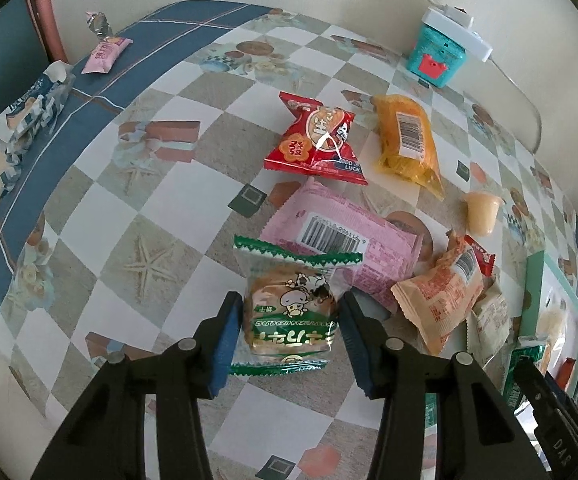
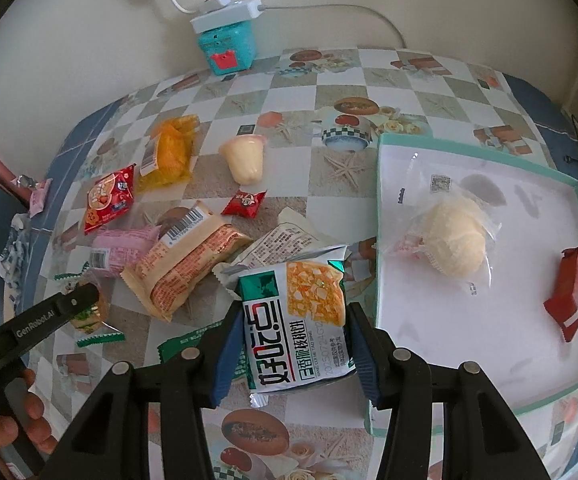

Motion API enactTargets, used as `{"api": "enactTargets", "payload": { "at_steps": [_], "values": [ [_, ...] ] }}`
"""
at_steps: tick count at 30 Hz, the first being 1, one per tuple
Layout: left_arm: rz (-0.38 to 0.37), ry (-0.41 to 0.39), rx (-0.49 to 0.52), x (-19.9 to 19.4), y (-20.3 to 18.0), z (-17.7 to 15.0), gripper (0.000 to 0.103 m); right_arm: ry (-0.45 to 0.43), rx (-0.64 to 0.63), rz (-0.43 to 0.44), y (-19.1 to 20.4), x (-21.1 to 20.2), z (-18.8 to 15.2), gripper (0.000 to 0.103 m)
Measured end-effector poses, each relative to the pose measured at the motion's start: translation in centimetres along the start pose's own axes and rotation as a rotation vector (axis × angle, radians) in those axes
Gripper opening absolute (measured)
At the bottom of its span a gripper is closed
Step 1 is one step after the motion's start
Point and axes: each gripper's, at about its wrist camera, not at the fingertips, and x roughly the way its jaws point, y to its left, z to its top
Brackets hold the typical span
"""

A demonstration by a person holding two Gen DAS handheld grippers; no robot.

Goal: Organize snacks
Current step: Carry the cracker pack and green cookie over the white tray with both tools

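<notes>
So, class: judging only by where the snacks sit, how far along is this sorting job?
Early. Done: a pale bun packet and a red packet lie in the box. In hand: the left gripper is shut on a green mushroom snack, and the right gripper on a teal packet. Left: the red bag, orange bag, pink pack and jelly cup lie on the table.

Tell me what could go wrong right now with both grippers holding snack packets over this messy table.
1. The left gripper pinches the green-edged packet by its sides only; the slick film could slip out.
2. The right gripper holds the green and white packet right beside the tray's near wall, so the packet could catch on that edge going in.
3. The two grippers sit close together, and could bump.
</notes>
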Motion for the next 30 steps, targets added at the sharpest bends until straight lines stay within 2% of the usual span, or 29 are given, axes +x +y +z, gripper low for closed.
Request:
{"api": "enactTargets", "payload": {
  "at_steps": [5,16,23,26,30],
  "values": [
    [-0.023,-0.015,-0.019,-0.4,0.3,0.1,0.051,-0.004,0.013,-0.002,-0.3,-0.1,0.1,0.053],
    [-0.014,-0.040,-0.027,-1.2,0.4,0.1,0.051,-0.005,0.025,0.001,-0.5,-0.3,0.1,0.053],
    [-0.028,-0.154,0.010,-5.4,-0.9,0.3,0.051,-0.100,0.049,0.021,-1.0,-3.6,0.6,0.053],
    [-0.039,-0.197,0.048,-7.1,-2.3,0.1,0.051,-0.147,0.065,-0.018,-1.7,-5.1,0.8,0.053],
    [-0.070,-0.228,0.127,-8.7,-5.5,-0.5,0.051,-0.158,0.129,-0.070,-4.0,-5.7,1.0,0.053]
  ]
}}
